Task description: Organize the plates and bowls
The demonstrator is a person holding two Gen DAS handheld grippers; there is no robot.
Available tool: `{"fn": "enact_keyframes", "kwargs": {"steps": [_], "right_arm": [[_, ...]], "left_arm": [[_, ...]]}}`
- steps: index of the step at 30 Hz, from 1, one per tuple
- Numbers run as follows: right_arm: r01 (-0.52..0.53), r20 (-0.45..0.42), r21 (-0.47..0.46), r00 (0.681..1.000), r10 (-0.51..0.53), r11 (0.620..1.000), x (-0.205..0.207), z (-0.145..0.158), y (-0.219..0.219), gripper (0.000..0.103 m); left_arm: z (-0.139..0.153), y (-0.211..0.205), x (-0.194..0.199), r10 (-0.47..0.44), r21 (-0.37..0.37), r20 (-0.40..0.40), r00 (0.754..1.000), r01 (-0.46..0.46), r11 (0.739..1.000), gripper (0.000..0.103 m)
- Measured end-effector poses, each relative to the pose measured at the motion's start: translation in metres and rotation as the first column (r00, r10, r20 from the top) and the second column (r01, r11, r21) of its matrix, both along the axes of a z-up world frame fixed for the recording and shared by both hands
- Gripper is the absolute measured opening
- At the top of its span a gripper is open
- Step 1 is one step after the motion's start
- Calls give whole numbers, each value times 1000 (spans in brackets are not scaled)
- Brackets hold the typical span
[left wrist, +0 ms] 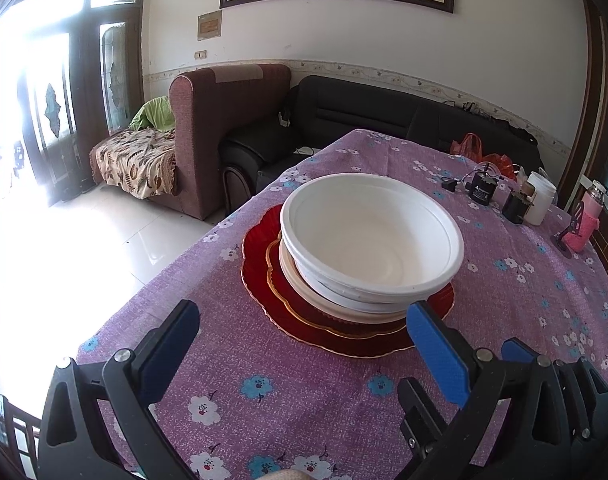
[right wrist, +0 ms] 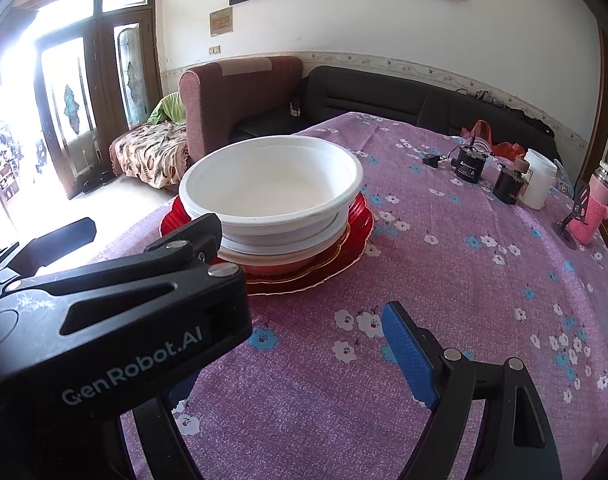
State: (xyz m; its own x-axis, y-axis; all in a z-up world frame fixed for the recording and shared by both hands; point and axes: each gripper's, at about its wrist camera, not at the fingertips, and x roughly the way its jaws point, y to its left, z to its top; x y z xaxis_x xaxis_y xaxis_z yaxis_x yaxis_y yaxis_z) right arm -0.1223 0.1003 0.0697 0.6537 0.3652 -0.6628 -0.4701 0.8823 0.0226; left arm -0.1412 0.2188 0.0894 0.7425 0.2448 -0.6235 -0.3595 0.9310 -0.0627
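**Both jaws wide, stack ahead**

Left gripper [left wrist: 300,320] stands with its jaws spread and nothing between the blue pads; the stack sits just beyond the tips, its near edge close to the right-hand pad. Red plates [left wrist: 264,292] lie at the bottom, a white plate on them, then nested white bowls [left wrist: 372,236] on top: widest at the base, so the pile looks stable and, by my reading, already sorted.

Right gripper [right wrist: 304,320] is likewise open and empty. From its view the stack lies ahead and to the left of its jaws, partly hidden behind the left gripper's black body, which crosses in front of its left finger.

Further right, well apart from both jaws, stand a black motor-like part [right wrist: 470,166], a white jar [right wrist: 539,184] and a pink bottle [right wrist: 592,212] on the floral cloth [right wrist: 464,280]. None blocks the way to the stack; only the two grippers crowd each other.
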Motion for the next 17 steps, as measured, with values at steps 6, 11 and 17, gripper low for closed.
{"fn": "enact_keyframes", "kwargs": {"steps": [6, 11, 17], "right_arm": [[-1, -13, 2, 1000, 1, 1000, 2, -2, 0, 87], [1, -22, 21, 1000, 0, 1000, 4, -2, -3, 87], [11, -24, 45, 1000, -10, 999, 5, 0, -13, 87]], "left_arm": [[-2, 1, 3, 5, 4, -13, 1000, -5, 1000, 103], [0, -2, 3, 18, 17, -13, 1000, -17, 1000, 103], [2, -14, 4, 0, 20, -29, 1000, 0, 1000, 103]]}}
